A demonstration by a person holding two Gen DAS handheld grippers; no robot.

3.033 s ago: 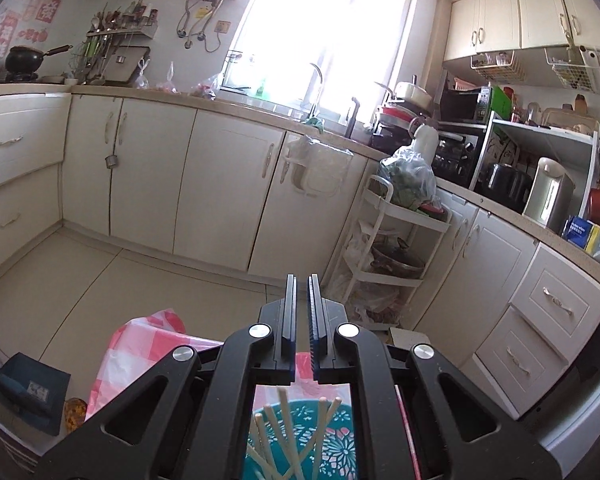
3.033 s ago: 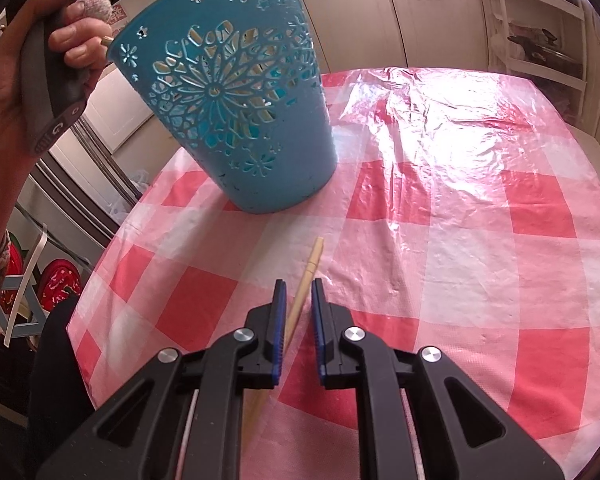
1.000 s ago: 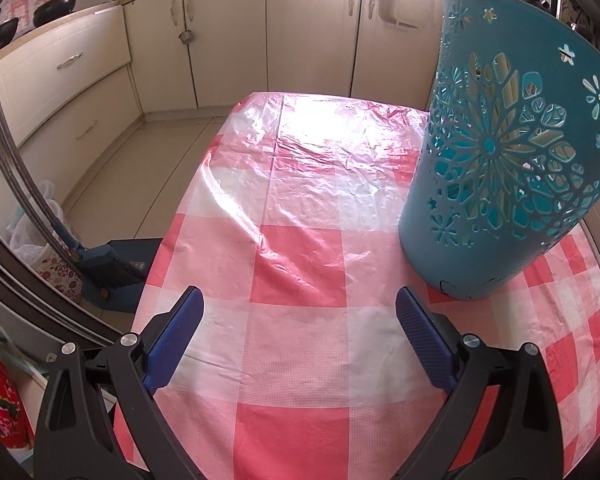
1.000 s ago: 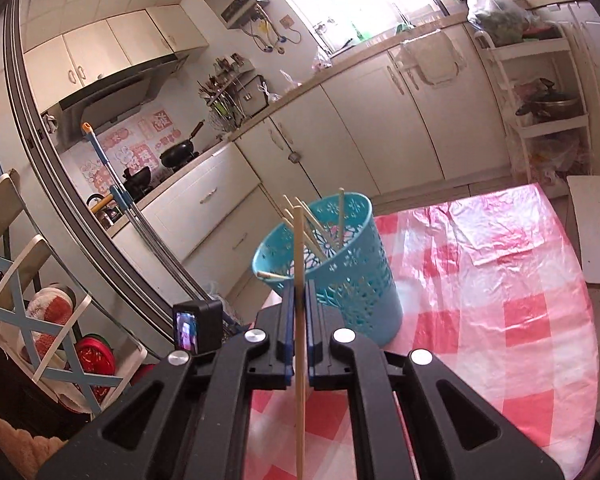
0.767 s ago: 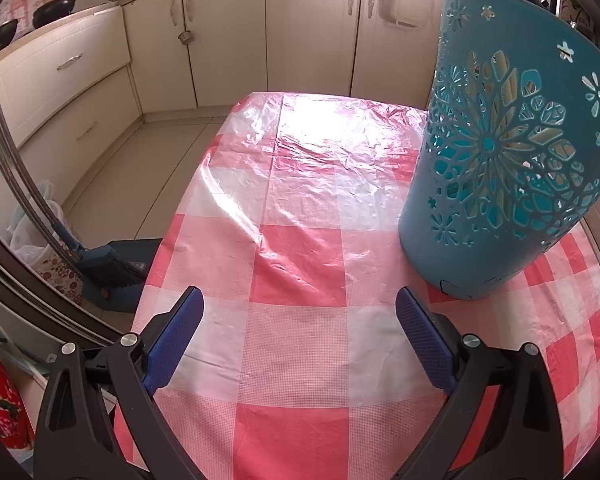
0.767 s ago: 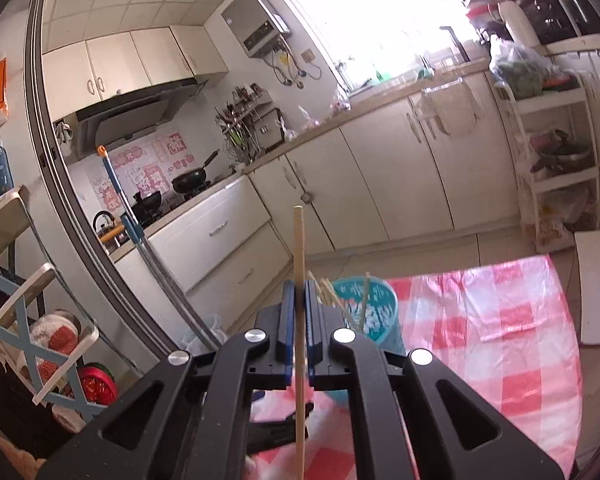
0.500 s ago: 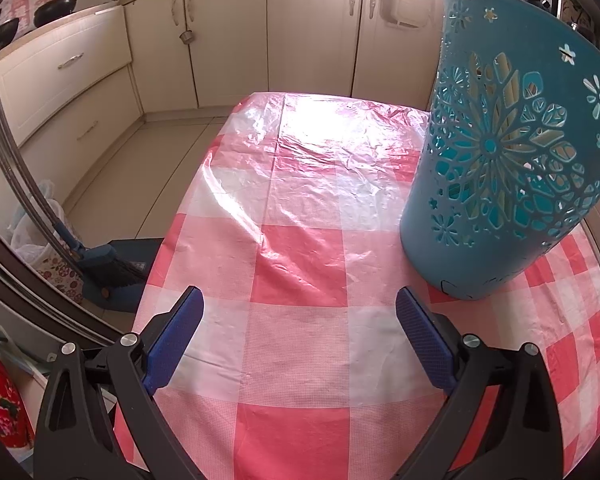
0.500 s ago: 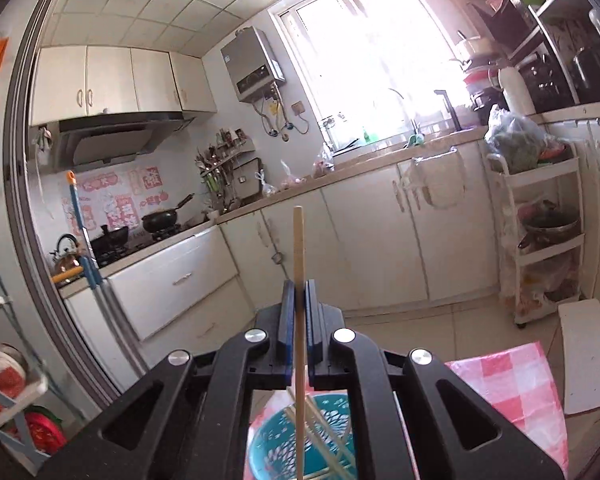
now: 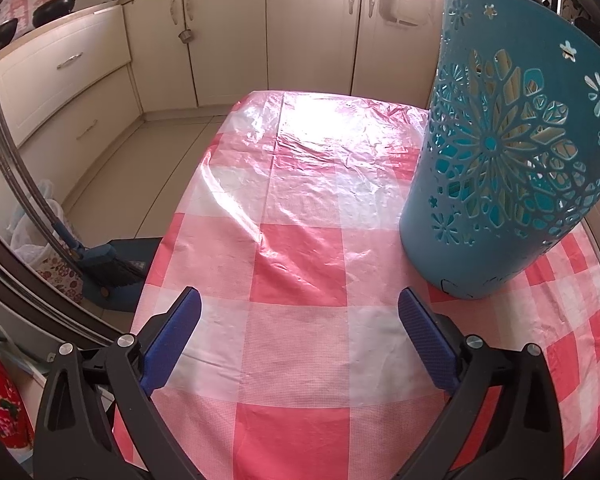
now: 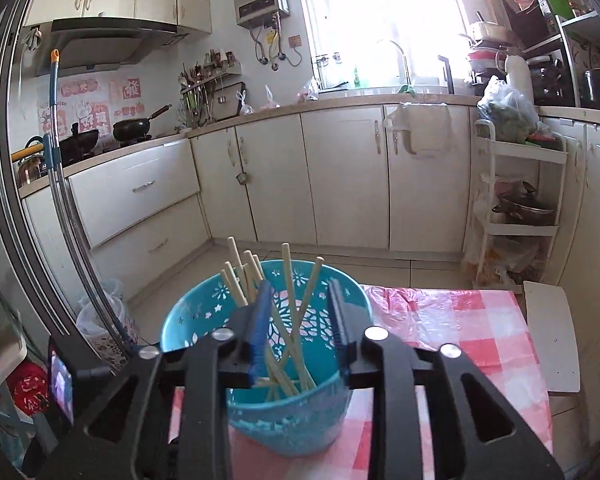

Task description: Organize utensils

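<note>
A blue cut-out plastic basket [image 10: 288, 420] stands on the red-and-white checked tablecloth [image 10: 440, 320], and several pale wooden chopsticks [image 10: 286, 280] lean inside it. My right gripper [image 10: 300, 292] hovers just above the basket's mouth. Its jaws are opening and no pad presses on a chopstick. In the left wrist view the same basket [image 9: 500, 168] rises at the right on the cloth [image 9: 300, 260]. My left gripper [image 9: 298, 300] hangs wide open over bare cloth to the basket's left, holding nothing.
Cream kitchen cabinets [image 10: 340, 180] and a counter with a sink run behind the table. A white trolley [image 10: 516, 208] with a pot stands at the right. A broom and dustpan [image 9: 108, 268] lie on the floor left of the table, by a sliding-door frame.
The right gripper let go of the chopstick it held upright, and its jaws parted; it moved over the basket, where the stick now lies. The left gripper and basket stayed still.
</note>
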